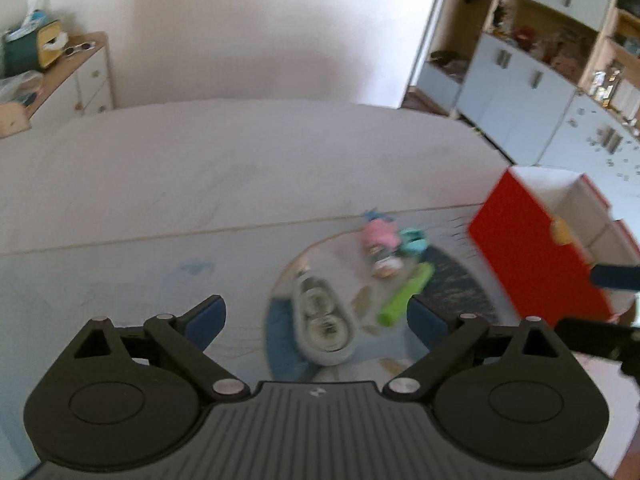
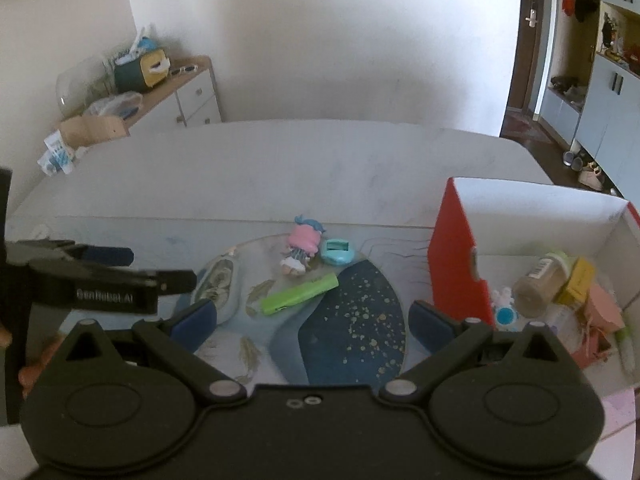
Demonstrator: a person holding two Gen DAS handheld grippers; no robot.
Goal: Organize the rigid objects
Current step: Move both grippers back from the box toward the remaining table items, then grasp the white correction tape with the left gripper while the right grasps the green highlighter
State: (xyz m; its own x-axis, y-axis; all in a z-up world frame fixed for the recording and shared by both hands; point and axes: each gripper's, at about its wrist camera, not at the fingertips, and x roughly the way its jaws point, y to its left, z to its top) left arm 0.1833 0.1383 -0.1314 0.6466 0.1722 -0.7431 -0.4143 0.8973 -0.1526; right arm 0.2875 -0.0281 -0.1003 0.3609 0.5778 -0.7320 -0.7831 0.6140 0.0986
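On a round blue mat (image 2: pixel 352 312) lie a green stick-shaped object (image 2: pixel 298 299), a small doll in pink (image 2: pixel 301 250), a teal round gadget (image 2: pixel 337 252) and a clear oval case (image 2: pixel 222 284). In the left wrist view the same things show blurred: the case (image 1: pixel 323 320), the green stick (image 1: pixel 406 294), the doll (image 1: pixel 380 246) and the teal gadget (image 1: pixel 414 240). My left gripper (image 1: pixel 316 316) is open and empty just above the case. My right gripper (image 2: pixel 312 320) is open and empty above the mat. A red and white box (image 2: pixel 456 256) stands at the right, holding a jar (image 2: pixel 542 280) and several other items.
The left gripper's body (image 2: pixel 100 280) shows at the left of the right wrist view. A white table (image 2: pixel 280 168) carries the mat and box. A sideboard with clutter (image 2: pixel 160 92) stands at the back left. Cabinets (image 1: pixel 520 80) line the right wall.
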